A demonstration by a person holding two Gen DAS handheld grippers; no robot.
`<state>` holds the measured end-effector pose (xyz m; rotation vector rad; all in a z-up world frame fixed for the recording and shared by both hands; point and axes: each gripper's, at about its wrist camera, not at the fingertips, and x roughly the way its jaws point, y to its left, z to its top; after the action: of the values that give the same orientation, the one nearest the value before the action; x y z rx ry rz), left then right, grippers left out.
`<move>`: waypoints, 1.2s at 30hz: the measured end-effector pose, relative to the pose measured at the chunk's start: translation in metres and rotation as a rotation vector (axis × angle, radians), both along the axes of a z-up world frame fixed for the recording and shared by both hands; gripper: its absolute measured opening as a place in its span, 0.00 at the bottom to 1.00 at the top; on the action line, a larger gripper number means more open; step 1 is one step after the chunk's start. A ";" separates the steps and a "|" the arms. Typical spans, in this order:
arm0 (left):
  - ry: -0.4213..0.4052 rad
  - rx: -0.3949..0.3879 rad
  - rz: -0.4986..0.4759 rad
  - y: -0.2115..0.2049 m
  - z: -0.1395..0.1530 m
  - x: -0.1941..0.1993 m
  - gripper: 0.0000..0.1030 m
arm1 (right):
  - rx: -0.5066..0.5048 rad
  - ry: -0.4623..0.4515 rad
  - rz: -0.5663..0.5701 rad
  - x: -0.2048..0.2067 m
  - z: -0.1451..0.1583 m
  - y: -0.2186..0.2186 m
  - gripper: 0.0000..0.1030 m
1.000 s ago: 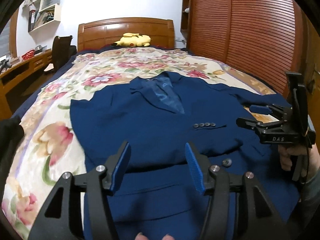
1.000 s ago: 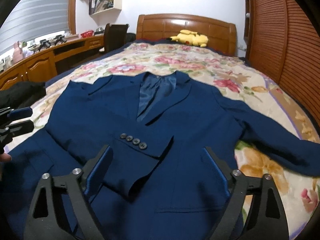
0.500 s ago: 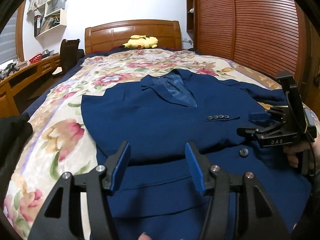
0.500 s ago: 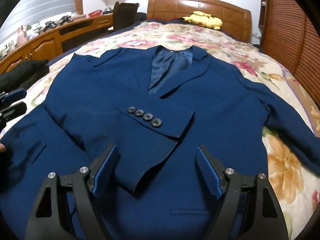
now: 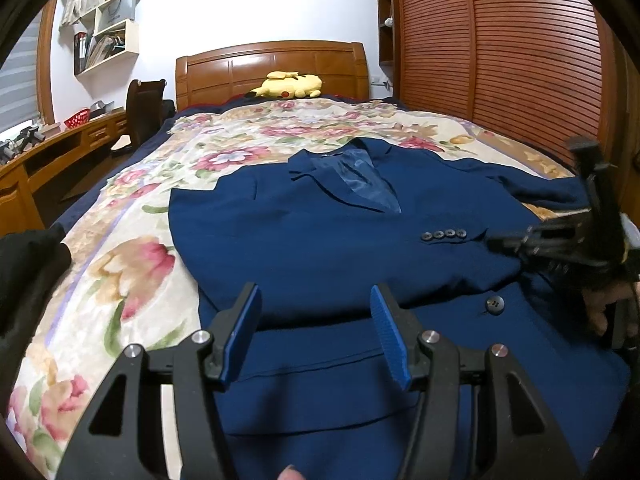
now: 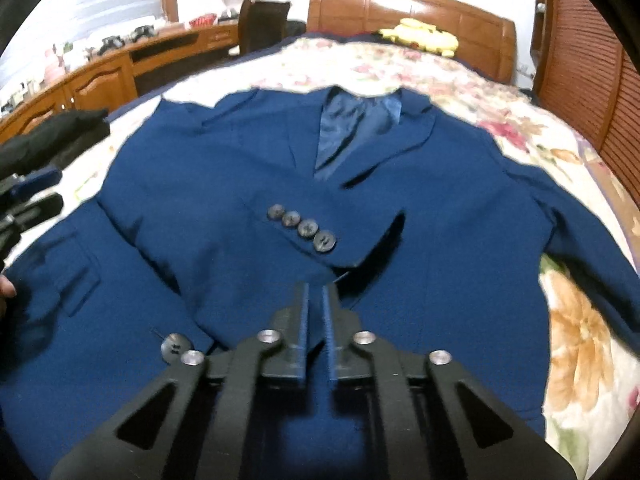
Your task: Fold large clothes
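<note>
A navy blue suit jacket lies face up on the floral bedspread, collar toward the headboard. One sleeve with several cuff buttons is folded across its chest. My left gripper is open and empty, hovering over the jacket's lower left part. My right gripper has its jaws nearly together just below the folded cuff, low over the jacket; whether cloth is pinched between them I cannot tell. It also shows at the right edge of the left wrist view. The other sleeve trails off right.
A yellow plush toy lies by the wooden headboard. A slatted wooden wardrobe runs along the right. A desk and chair stand left. Dark clothing lies on the bed's left edge.
My right gripper has closed from wide open to nearly shut and moved down and forward toward the folded cuff. My left gripper has stayed open and shifted slightly.
</note>
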<state>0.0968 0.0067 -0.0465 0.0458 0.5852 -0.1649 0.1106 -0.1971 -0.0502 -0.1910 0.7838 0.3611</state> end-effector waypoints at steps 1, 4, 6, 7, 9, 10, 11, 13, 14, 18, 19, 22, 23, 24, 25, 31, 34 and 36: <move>0.000 0.001 0.000 0.000 0.000 0.000 0.54 | 0.012 -0.028 -0.008 -0.003 0.007 -0.003 0.01; 0.001 0.002 0.003 0.000 -0.001 0.000 0.54 | 0.068 -0.119 -0.057 -0.012 0.032 -0.018 0.00; 0.002 0.002 0.006 0.000 -0.001 0.000 0.54 | 0.101 -0.159 -0.079 -0.017 0.047 -0.028 0.00; 0.001 0.002 0.008 0.000 -0.002 0.000 0.54 | 0.115 -0.166 -0.079 -0.019 0.051 -0.031 0.00; 0.002 0.004 0.009 0.000 -0.002 0.000 0.54 | 0.135 -0.159 -0.078 -0.018 0.053 -0.036 0.00; 0.003 0.005 0.010 0.001 -0.003 0.000 0.54 | 0.139 -0.144 -0.078 -0.016 0.050 -0.037 0.00; 0.003 0.007 0.010 0.001 -0.003 0.000 0.54 | 0.138 -0.130 -0.074 -0.015 0.047 -0.036 0.00; 0.005 0.011 0.011 0.000 -0.003 0.000 0.54 | 0.123 -0.095 -0.055 -0.011 0.038 -0.030 0.00; 0.004 0.014 0.011 0.000 -0.003 0.000 0.54 | 0.097 -0.078 -0.050 -0.009 0.032 -0.024 0.00; 0.002 0.017 0.011 -0.001 -0.003 0.000 0.54 | 0.054 -0.022 -0.038 -0.004 0.018 -0.014 0.45; 0.001 0.016 0.011 -0.001 -0.003 0.000 0.54 | 0.062 -0.012 -0.032 -0.003 0.016 -0.014 0.68; 0.000 0.014 0.011 -0.001 -0.004 0.000 0.54 | 0.067 0.043 0.000 -0.004 0.008 -0.008 0.69; 0.000 0.014 0.011 -0.001 -0.004 0.000 0.54 | 0.059 0.062 0.022 -0.005 0.005 -0.004 0.69; 0.000 0.016 0.011 -0.001 -0.004 0.000 0.54 | 0.043 0.073 0.039 -0.007 0.002 0.001 0.69; 0.000 0.018 0.010 -0.001 -0.004 0.001 0.54 | 0.024 0.082 0.046 -0.008 -0.001 0.004 0.67; -0.001 0.015 0.009 -0.002 -0.003 0.000 0.54 | -0.032 0.080 0.054 -0.011 -0.010 0.013 0.07; 0.001 -0.002 0.010 0.001 -0.002 0.000 0.54 | 0.009 0.011 0.028 -0.017 0.006 0.007 0.03; -0.003 -0.009 0.009 0.003 0.000 -0.001 0.54 | 0.020 -0.031 -0.001 -0.023 0.020 0.002 0.03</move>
<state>0.0961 0.0095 -0.0463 0.0345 0.5812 -0.1589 0.0876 -0.1954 -0.0304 -0.1776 0.7495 0.3642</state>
